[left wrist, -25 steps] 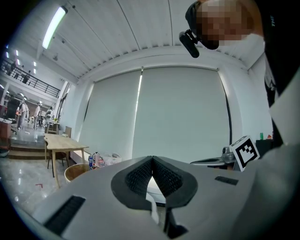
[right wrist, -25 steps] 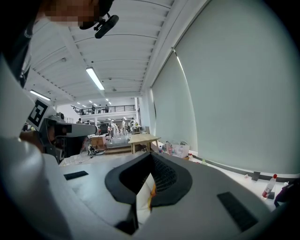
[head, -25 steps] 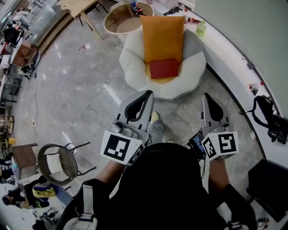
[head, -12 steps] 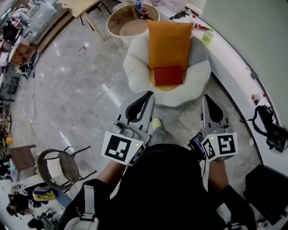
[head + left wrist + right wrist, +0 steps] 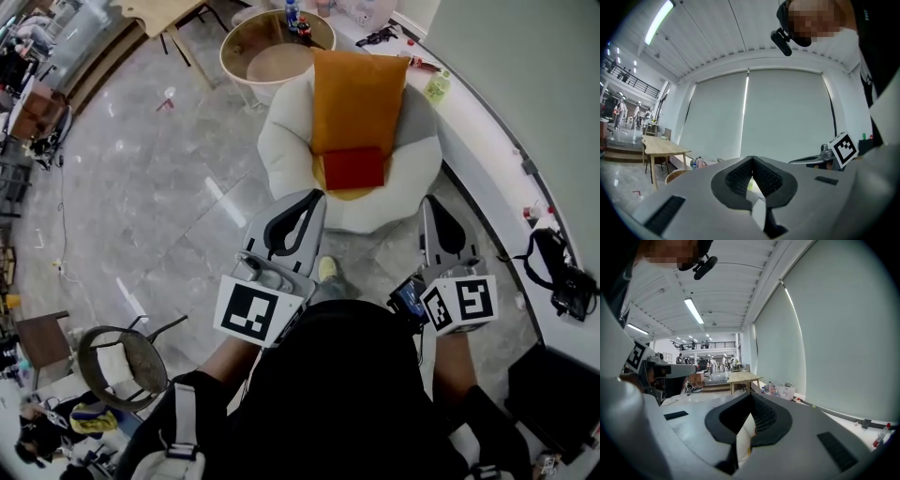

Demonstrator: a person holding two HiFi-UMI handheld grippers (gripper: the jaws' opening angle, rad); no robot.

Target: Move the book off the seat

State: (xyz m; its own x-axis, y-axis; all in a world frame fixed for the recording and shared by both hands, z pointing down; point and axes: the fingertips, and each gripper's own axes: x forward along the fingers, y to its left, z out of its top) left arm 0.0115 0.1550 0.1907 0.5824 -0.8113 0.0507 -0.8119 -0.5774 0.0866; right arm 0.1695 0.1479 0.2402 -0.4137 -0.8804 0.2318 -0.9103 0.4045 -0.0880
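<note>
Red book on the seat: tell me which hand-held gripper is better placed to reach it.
Probably left. The left hand-held gripper sits nearer the red book than the right hand-held gripper; both are shut and empty.

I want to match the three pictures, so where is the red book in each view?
Head view: book upper middle, on the chair seat in front of the orange cushion.
Left gripper view: not in it.
Right gripper view: not in it.
Shared landmark: wooden table, top left in head view, left in left gripper view, middle in right gripper view.

Open workshop hall: worktable (image 5: 743,378), mezzanine (image 5: 704,346)
</note>
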